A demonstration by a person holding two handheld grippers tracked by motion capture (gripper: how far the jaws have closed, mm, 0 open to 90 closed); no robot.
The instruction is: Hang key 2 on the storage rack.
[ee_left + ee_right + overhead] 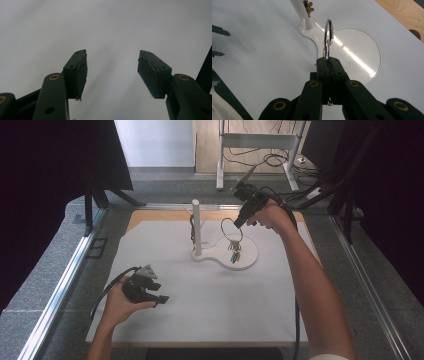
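While my right gripper (329, 62) pinches the key ring (328, 37) above the stand (196, 227), hanging it is left; my left gripper (112, 72) waits near, open, empty.

Shiny metal ring (328, 37), glossy white plastic stand base (362, 42), matt white table sheet (210, 305).

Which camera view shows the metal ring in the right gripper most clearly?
The right gripper view: the metal ring stands large and sharp, clamped between the right gripper fingers. In the high view the ring is small and thin, with keys hanging below it.
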